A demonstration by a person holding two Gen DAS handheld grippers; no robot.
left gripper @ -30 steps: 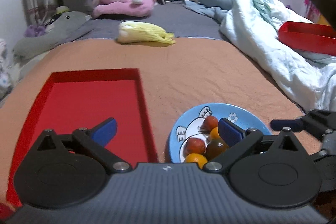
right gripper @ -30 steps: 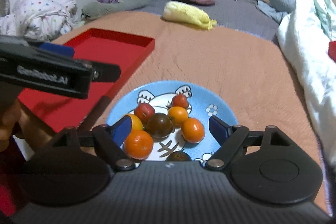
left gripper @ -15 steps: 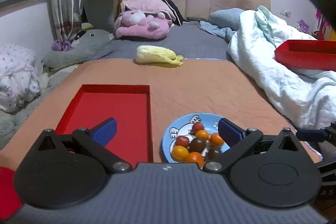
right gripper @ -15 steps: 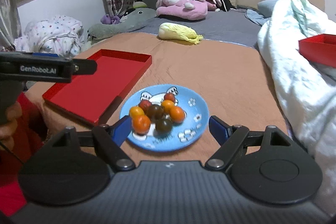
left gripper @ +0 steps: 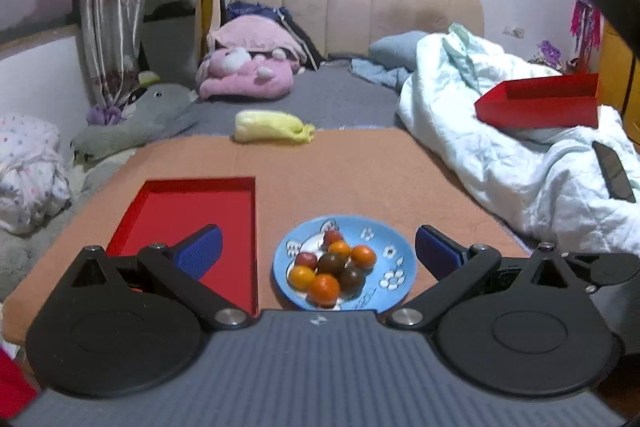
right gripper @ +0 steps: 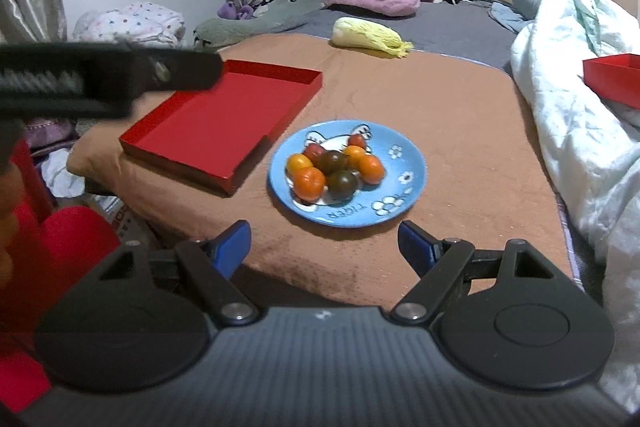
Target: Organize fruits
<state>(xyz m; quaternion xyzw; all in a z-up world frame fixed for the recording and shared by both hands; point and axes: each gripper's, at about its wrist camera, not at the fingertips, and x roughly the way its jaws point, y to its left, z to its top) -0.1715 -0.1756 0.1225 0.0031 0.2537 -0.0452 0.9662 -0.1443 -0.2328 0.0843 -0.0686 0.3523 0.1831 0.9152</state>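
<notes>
A blue plate (left gripper: pixel 394 259) (right gripper: pixel 404 157) holds several small fruits (left gripper: pixel 332 267) (right gripper: pixel 332 167), orange, red and dark brown, on the orange blanket. An empty red tray (left gripper: pixel 188 211) (right gripper: pixel 216 119) lies just left of the plate. My left gripper (left gripper: pixel 318 251) is open and empty, held back above the bed's near edge. My right gripper (right gripper: pixel 322 243) is open and empty, also back from the plate. The left gripper's body (right gripper: pixel 100 79) shows blurred at the left of the right wrist view.
A yellow-green cabbage (left gripper: pixel 272 133) (right gripper: pixel 368 35) lies at the blanket's far edge. A white duvet (left gripper: pixel 520 155) (right gripper: pixel 580 99) with a second red tray (left gripper: pixel 540 103) on it lies to the right. Plush toys (left gripper: pixel 244 75) sit behind.
Both grippers have pulled back and up from the plate, so plate and tray look smaller and farther. Both stay open and empty.
</notes>
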